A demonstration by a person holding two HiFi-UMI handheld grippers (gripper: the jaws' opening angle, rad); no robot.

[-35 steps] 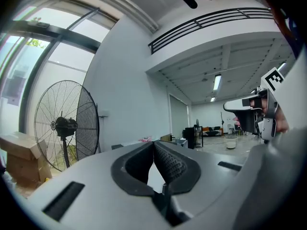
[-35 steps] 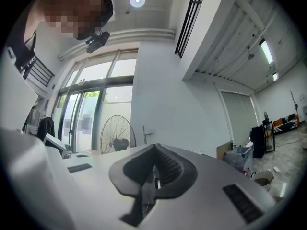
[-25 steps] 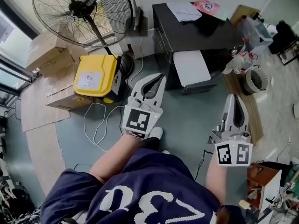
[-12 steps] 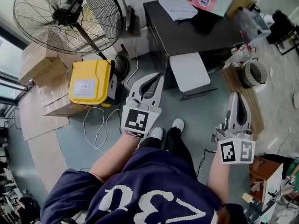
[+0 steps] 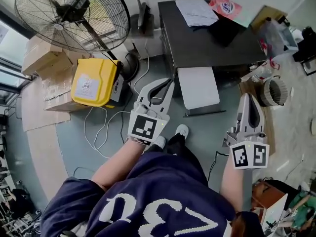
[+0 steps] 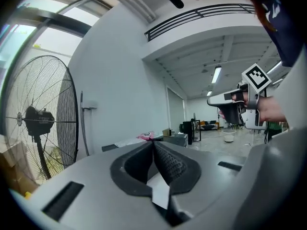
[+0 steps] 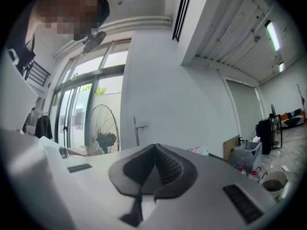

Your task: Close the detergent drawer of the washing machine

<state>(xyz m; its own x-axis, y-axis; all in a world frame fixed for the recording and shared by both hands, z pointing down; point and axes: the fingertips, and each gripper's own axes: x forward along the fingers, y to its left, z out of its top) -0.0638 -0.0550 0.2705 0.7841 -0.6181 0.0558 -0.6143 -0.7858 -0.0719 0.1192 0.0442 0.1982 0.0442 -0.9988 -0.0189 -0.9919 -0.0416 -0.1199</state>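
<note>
Nearest, the left gripper (image 5: 170, 81) and right gripper (image 5: 246, 98) hung level over the floor (image 5: 207, 127), each with its jaws pressed together on nothing. Just ahead, between the lines of the two grippers and touching neither, a white drawer (image 5: 198, 86) stood pulled out from the dark machine (image 5: 212, 38). Farther left stood a fan (image 5: 64, 16).

Two grippers (image 5: 171, 81) (image 5: 246, 97), one fan (image 5: 64, 19), one desk (image 5: 207, 41)

Yellow case (image 5: 94, 82), black desk (image 5: 207, 43), navy shirt (image 5: 148, 196) with white print, grey floor (image 5: 205, 132).
</note>
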